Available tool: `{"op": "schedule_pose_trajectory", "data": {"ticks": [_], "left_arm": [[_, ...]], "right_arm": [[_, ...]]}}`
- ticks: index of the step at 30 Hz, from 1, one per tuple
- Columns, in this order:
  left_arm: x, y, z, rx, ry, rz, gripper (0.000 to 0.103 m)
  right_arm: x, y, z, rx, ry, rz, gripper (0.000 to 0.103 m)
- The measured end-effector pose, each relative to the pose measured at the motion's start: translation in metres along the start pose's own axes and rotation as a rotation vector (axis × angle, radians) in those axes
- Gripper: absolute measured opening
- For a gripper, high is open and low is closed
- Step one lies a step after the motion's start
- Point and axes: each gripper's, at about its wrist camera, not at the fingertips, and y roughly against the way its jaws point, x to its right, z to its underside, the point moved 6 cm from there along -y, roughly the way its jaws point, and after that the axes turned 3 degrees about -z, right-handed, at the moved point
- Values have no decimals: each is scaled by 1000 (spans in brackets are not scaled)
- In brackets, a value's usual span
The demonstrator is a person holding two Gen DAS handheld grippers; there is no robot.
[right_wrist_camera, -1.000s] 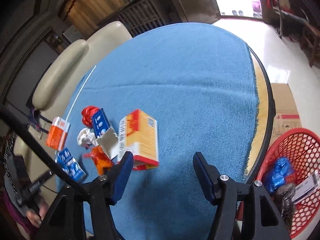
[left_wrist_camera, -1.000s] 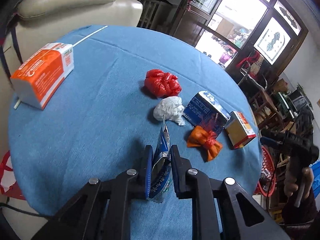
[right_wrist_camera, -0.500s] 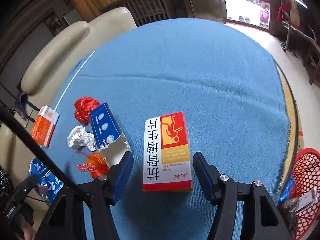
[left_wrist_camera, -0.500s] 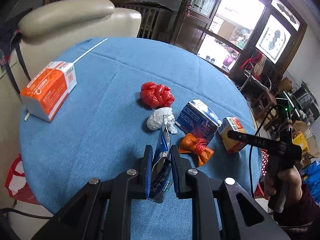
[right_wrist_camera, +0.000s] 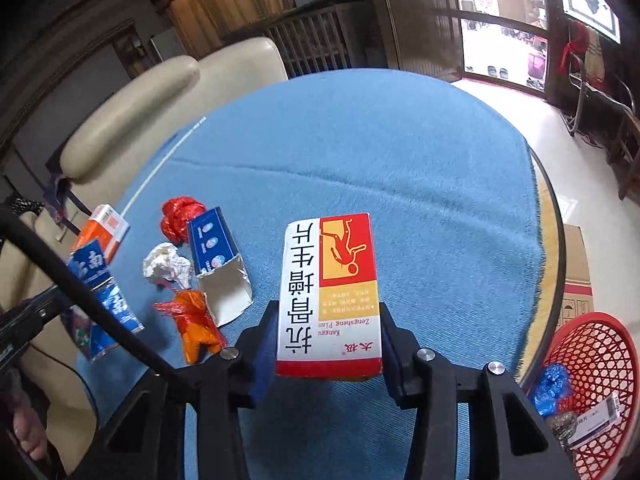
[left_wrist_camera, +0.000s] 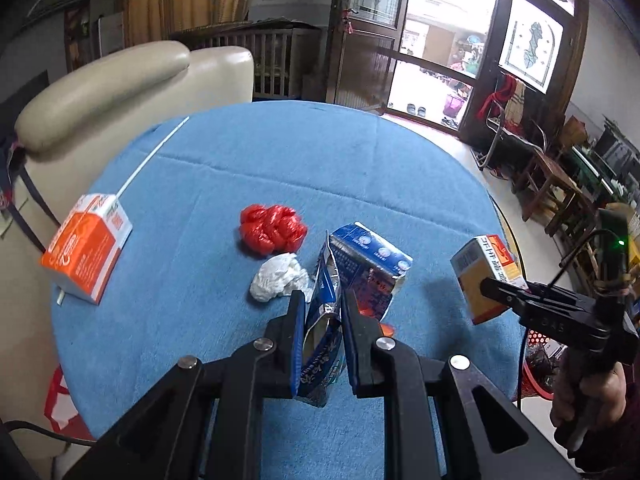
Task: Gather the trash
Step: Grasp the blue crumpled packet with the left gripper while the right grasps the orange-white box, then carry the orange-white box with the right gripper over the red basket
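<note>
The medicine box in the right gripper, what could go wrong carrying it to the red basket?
The right gripper pinches only the near end of the medicine box, so it may pivot or slip out. The red basket sits below the table edge, so an early release could miss. The left gripper squeezes a crumpled blue wrapper that might slide free.

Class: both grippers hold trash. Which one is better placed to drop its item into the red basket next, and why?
Right. The right gripper grips the box near the table edge, with the basket just below on its right. The left gripper, holding the wrapper, sits farther from it.
</note>
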Motion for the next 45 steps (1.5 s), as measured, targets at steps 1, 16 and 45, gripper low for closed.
{"op": "schedule_pose_trajectory", "data": {"ticks": [1,16,45], "left_arm": [[3,0,-2,1,-6,-3,19],[57,-9,-13,-13,-103,-2,19],[177,-24,-16,-26,-356,38,19]], "right_arm": [[2,6,1,17,0,-15,48],[19,45,18,110,11,-63,48],[102,86,50,169,-165,-12,48]]}}
